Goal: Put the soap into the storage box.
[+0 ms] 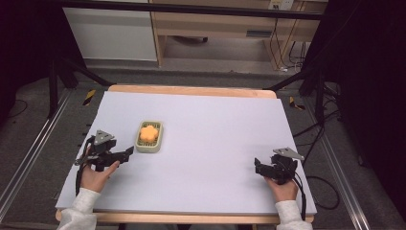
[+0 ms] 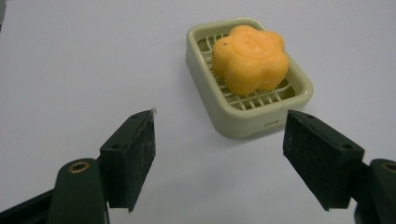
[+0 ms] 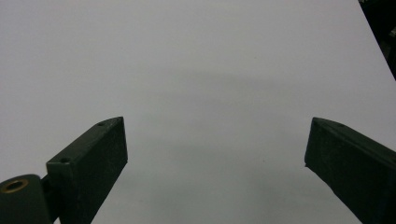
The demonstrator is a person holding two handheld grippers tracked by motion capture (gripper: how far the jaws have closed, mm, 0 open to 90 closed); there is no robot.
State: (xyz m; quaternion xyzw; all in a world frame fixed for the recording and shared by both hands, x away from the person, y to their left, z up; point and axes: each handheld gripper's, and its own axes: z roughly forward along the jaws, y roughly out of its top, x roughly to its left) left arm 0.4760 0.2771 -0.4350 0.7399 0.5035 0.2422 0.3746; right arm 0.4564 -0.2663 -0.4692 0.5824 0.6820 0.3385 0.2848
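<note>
Left gripper (image 2: pixel 219 154) jaws wide apart, nothing btwn them, aimed at orange flower-shaped soap (image 2: pixel 251 58) lying in pale green dish (image 2: pixel 243 122) just ahead on white table (image 1: pixel 215 143), right gripper (image 3: pixel 215 163) also wide, empty, well apart at table's right, jaw tips cut off by frame edge.

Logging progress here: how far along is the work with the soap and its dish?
Barely started. The orange soap sits untouched in its green dish. The left gripper is open and aimed at the dish without touching it; the right gripper is open over bare table. Any grasp or move is left.
</note>
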